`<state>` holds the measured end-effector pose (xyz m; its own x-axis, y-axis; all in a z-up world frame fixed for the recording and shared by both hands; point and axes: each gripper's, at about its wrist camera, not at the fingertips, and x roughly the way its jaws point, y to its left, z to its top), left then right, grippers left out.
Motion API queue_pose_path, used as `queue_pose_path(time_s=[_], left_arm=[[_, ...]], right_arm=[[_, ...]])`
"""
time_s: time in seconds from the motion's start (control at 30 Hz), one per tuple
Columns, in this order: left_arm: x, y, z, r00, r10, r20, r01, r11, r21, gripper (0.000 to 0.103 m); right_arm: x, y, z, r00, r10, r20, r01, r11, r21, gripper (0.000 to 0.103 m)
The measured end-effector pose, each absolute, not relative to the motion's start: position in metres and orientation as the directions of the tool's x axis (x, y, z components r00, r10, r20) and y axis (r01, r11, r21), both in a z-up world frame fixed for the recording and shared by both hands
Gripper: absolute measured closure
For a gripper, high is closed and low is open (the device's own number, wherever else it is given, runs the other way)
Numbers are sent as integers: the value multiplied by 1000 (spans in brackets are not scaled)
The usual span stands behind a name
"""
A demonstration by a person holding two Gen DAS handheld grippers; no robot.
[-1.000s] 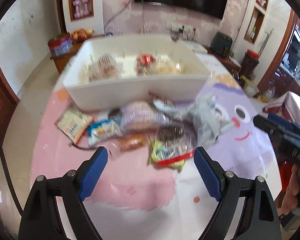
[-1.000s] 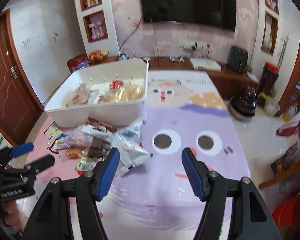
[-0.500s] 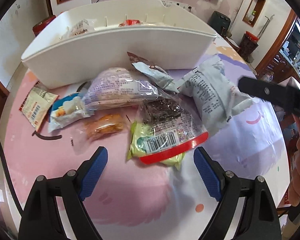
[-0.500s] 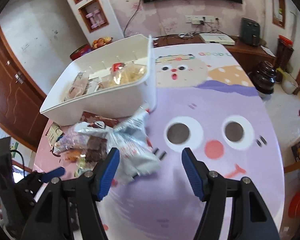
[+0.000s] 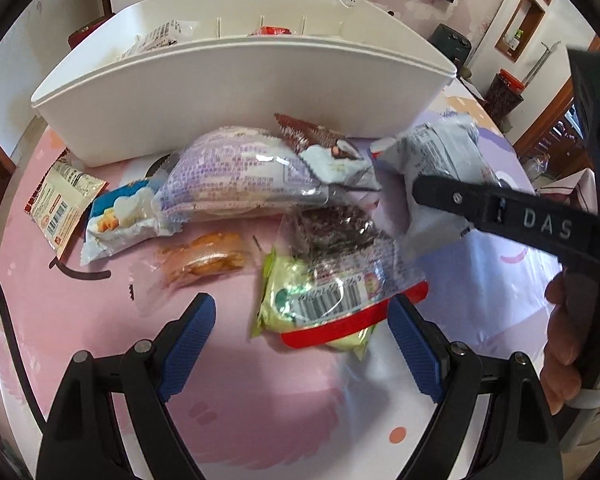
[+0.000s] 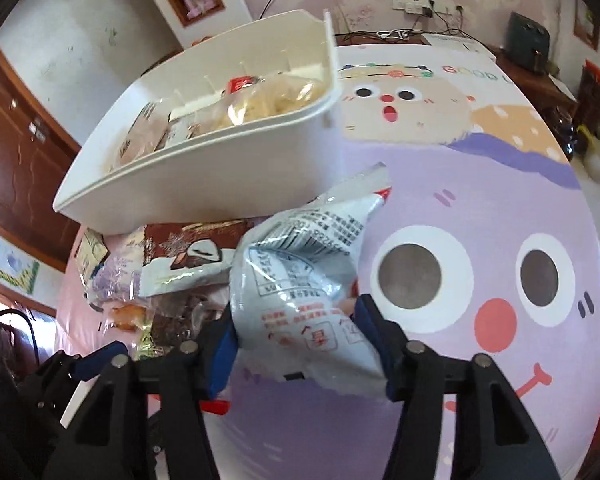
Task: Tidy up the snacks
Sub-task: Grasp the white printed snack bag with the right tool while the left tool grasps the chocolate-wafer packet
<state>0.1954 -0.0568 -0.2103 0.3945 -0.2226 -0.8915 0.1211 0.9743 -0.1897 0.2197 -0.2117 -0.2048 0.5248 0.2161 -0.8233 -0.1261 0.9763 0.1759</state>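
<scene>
1. The table [image 6: 480, 208] carries a cartoon-print cover, pink on one side and purple with large eyes on the other.
2. The white bin [image 5: 236, 92] stands at the far part of the table. It already contains several packets, including one with a red top; the contents are partly hidden by its near wall.
3. A loose pile of snacks lies on the table directly in front of the bin.
4. The grey-white bag [image 6: 300, 292] is the largest item at the right end of the pile. It sits between the pads of the right tongs [image 6: 296, 344]. The jaws of these tongs are closing, and both blue pads appear to touch the bag's sides, though the crumpled foil makes firm contact hard to confirm.
5. The purple packet [image 5: 236, 176] lies in the middle of the pile, touching the brown-and-white packet [image 5: 328, 148] behind it.
6. The clear red-edged packet [image 5: 340, 276] lies on top of a green packet [image 5: 276, 300], nearest the left tongs [image 5: 300, 340].
7. The left tongs are wide open and grip nothing; the red-edged packet's end lies just between the pad tips.
8. The blue-and-white packet [image 5: 116, 220], the small orange packet [image 5: 204, 260] and the red-and-cream sachet [image 5: 56, 204] lie toward the left.
</scene>
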Motion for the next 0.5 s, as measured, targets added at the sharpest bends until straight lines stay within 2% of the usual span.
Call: queue_pose_path(time_s=[0.27,0.5], left_arm=[[222,-76,-206,440,-198,-876,83,980,-180,16],[249,-99,-203,439,-94,-894,45,996,-82,17]], right_arm=[[201,-245,-206,561,217,-799,-69,974,217,49],[193,-257,-204,577,216,-787,-45,971,233,49]])
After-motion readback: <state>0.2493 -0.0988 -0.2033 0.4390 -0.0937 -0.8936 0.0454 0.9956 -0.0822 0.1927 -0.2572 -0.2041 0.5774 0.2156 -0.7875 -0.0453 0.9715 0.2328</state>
